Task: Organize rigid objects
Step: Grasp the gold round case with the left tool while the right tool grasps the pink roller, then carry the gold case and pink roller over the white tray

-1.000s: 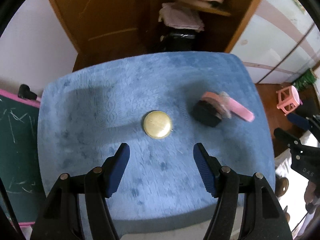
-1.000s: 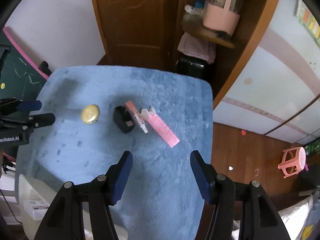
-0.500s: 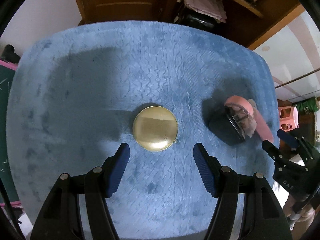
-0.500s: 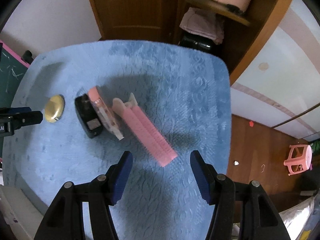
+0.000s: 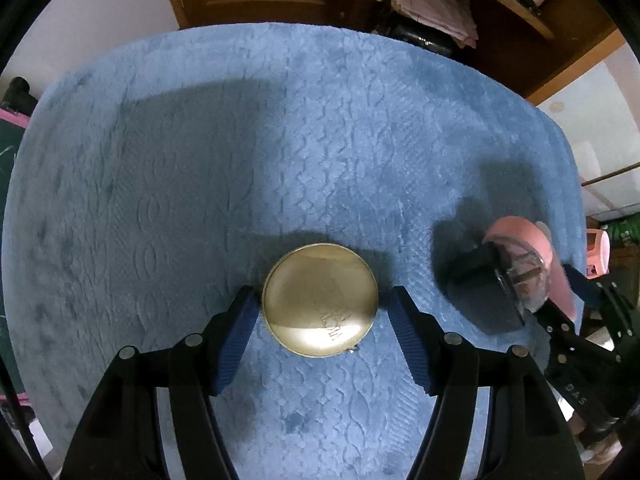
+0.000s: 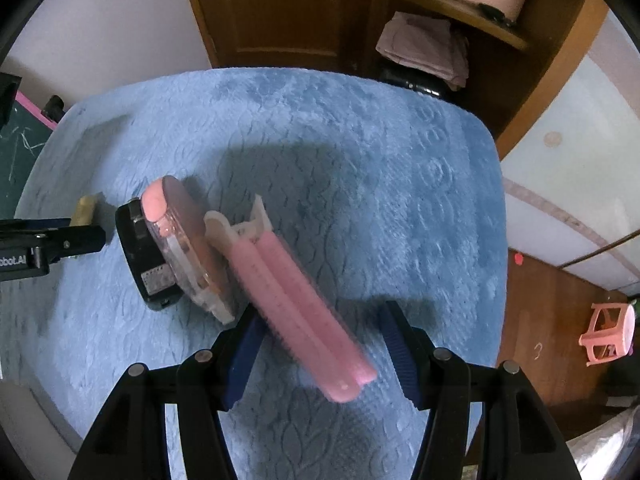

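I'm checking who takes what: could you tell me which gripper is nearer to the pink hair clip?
Right. The right gripper straddles the pink hair clip, jaws open. The left gripper straddles the gold round tin, beyond the black box.

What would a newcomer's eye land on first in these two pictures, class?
A shiny round gold tin sits on the fluffy blue cloth, framed between the blue pads of the left claw, which stands open around it. In the other view, a long pink hair clip lies slantwise between the open pads of the right claw, beside a pink-and-clear case and a black box.
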The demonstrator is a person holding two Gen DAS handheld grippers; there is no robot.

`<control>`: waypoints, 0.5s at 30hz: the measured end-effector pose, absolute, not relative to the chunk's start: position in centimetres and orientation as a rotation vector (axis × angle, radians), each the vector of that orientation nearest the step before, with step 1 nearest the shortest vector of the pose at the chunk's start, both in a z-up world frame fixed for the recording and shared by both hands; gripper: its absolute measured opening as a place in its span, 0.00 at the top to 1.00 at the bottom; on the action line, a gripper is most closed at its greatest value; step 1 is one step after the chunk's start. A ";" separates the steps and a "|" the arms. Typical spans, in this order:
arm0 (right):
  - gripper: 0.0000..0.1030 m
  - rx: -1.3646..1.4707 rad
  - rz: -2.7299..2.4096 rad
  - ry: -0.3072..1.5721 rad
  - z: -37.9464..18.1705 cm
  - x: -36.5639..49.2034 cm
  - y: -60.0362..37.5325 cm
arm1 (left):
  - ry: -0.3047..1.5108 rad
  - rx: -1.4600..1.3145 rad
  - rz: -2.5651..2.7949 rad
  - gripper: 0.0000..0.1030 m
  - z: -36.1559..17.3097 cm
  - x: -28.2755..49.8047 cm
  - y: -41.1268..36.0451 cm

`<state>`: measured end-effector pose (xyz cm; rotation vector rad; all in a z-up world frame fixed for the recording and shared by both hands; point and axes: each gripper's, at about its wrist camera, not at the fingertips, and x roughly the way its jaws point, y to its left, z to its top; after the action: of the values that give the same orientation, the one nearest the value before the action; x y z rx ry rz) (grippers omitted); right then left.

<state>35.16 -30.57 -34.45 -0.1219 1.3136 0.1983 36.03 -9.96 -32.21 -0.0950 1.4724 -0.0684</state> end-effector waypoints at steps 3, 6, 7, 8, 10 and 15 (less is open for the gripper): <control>0.42 -0.131 0.208 1.302 -34.5 35.3 -30.3 | 1.459 -0.060 -0.062 0.32 -32.4 36.0 -10.5; 0.48 -0.129 0.218 1.294 -34.4 35.4 -30.3 | 1.437 -0.025 -0.061 0.32 -32.6 35.7 -10.9; 0.53 -0.125 0.225 1.290 -34.4 35.4 -30.3 | 1.426 -0.018 -0.062 0.33 -32.5 35.6 -11.0; 0.56 -0.124 0.226 1.289 -34.5 35.5 -30.2 | 1.418 -0.010 -0.058 0.40 -32.5 35.5 -10.9; 0.66 -0.123 0.226 1.288 -34.4 35.4 -29.8 | 1.403 0.005 -0.056 0.43 -32.3 35.1 -10.8; 0.74 -0.136 0.219 1.283 -34.0 34.0 -28.8 | 1.398 0.022 -0.051 0.43 -31.8 34.0 -10.7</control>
<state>33.99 -28.75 -34.00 -0.1359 1.2830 0.2185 34.02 -10.67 -31.81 0.0220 1.3980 -0.0509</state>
